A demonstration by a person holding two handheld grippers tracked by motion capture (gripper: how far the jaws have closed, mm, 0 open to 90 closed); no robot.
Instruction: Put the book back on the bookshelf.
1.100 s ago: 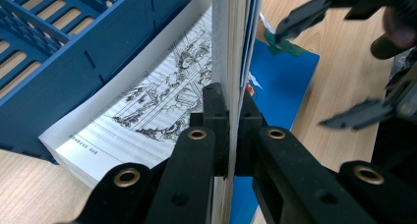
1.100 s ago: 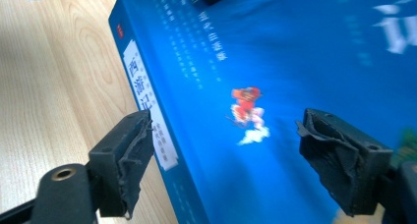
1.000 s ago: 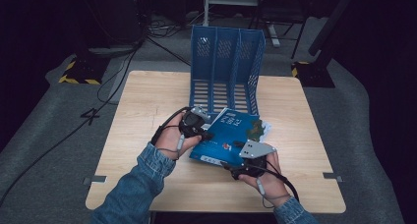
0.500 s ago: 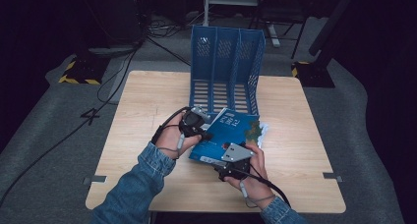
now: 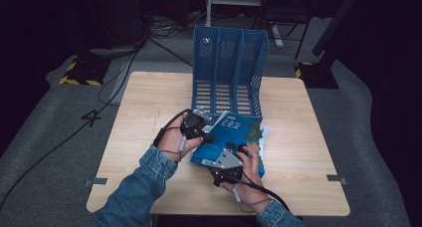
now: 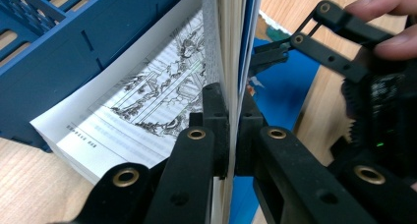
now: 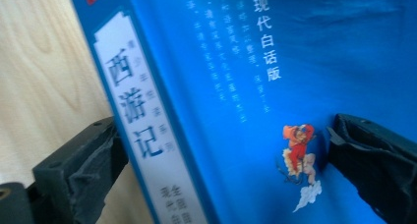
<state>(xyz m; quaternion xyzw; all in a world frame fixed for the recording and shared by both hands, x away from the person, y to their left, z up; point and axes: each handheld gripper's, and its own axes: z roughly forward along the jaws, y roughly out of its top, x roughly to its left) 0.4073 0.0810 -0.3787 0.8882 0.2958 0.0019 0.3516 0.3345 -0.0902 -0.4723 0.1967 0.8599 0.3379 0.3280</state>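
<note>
1. High view: a blue book (image 5: pixel 234 137) lies on the wooden table (image 5: pixel 149 102) just near of the empty blue file rack (image 5: pixel 229 67), long axis running from near left to far right; filing it, the likely aim, is not yet done.
2. Left gripper view: the left gripper (image 6: pixel 231 130) is clamped on a sheaf of the book's pages and cover.
3. Right gripper view: the right gripper (image 7: pixel 216 155) gapes wide around the spine, jaws apart, gripping nothing.

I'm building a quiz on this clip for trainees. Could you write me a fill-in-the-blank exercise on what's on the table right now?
1. The left gripper is shut on the ___ of the blue book.
2. The right gripper has its jaws ___ around the book's spine.
3. Behind the book stands a blue file rack with ___ compartments.

Missing words: pages; open; three
</note>
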